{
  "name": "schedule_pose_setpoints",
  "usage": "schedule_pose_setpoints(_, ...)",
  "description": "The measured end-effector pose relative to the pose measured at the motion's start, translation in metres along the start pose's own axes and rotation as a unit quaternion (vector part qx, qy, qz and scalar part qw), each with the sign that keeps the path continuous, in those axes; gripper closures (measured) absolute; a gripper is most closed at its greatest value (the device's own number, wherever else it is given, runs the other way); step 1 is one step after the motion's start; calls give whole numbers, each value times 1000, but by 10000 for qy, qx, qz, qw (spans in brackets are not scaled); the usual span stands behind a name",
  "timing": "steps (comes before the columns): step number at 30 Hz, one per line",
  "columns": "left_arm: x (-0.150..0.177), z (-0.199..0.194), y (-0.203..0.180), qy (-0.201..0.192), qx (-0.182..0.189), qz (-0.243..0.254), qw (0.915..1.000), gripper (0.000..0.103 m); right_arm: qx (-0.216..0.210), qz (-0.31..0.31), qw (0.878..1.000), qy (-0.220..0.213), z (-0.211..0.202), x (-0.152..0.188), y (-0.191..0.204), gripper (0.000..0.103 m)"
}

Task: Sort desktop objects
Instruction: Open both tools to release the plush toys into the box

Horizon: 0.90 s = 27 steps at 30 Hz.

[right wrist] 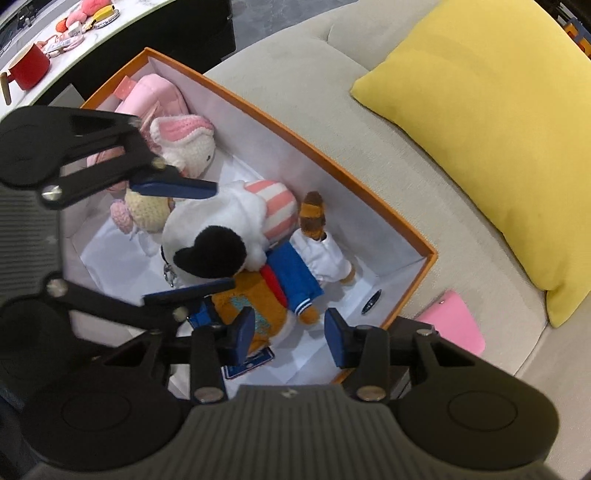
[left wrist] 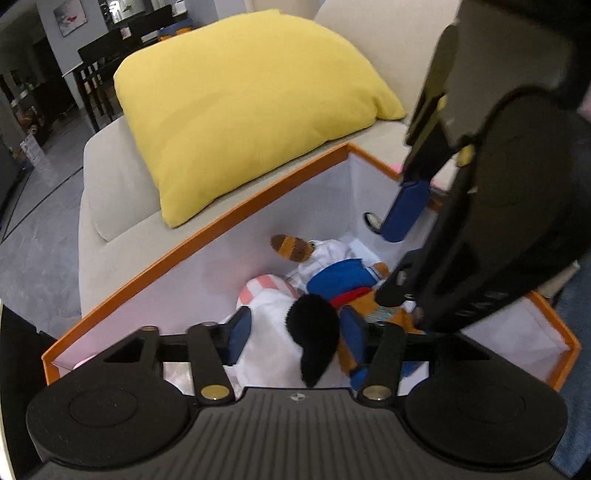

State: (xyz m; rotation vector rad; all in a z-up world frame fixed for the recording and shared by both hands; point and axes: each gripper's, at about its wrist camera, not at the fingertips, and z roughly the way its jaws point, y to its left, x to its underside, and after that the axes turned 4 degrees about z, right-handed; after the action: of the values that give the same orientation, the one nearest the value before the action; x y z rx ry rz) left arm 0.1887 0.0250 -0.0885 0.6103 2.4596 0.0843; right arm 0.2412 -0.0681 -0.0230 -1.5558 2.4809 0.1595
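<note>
Left gripper [left wrist: 291,334] reaches down into the orange box [left wrist: 207,229], fingers straddling the white plush dog [right wrist: 218,236] at frame centre; contact cannot be confirmed. Right gripper [right wrist: 290,332] hovers released above the fox doll [right wrist: 273,295]. Only the right wrist view shows the pink crochet toys [right wrist: 184,144] upper left.

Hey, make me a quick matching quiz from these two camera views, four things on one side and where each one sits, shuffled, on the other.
Things:
1. yellow cushion
2. red pot
3. pink flat case
4. white plush dog

Places:
A. between the left tongs' fingers, inside the orange box
B. on the white counter behind the box
C. on the beige sofa, lying against its backrest
D. on the sofa seat beside the box's corner

Pairs: 1-C, 2-B, 3-D, 4-A
</note>
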Motion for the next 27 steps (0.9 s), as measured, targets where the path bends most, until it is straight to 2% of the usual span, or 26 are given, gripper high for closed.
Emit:
schedule_pose_setpoints(4, 12, 0, 8, -72, -47, -280, 9996, 57, -30, -157, 9999, 20, 1, 1, 4, 59)
schedule_pose_setpoints(9, 34, -11, 24, -232, -86, -987, 9948, 61, -105, -447, 9984, 342, 14, -1, 18, 59)
schedule_pose_setpoints(12, 48, -18, 33, -351, -93, -1417, 9892, 63, 4, -707, 9961, 520, 23, -4, 30, 48)
schedule_pose_setpoints(14, 56, -21, 37, -451, -84, -1644, 9853, 63, 63, -922, 9939, 607, 27, -5, 38, 35)
schedule_pose_setpoints(17, 61, -26, 41, -533, -68, -1803, 9821, 64, 41, -1217, 9894, 794, 37, -4, 51, 35)
schedule_pose_setpoints(19, 61, -29, 43, -576, -75, -1866, 9807, 66, 206, -1433, 9853, 908, 48, -2, 59, 35)
schedule_pose_setpoints(22, 63, -33, 46, -674, -66, -1932, 9788, 67, 470, -1895, 9778, 763, 57, 3, 68, 37)
schedule_pose_setpoints(27, 59, -30, 49, -729, -169, -1913, 9787, 69, 294, -2333, 9714, 342, 56, 5, 75, 41)
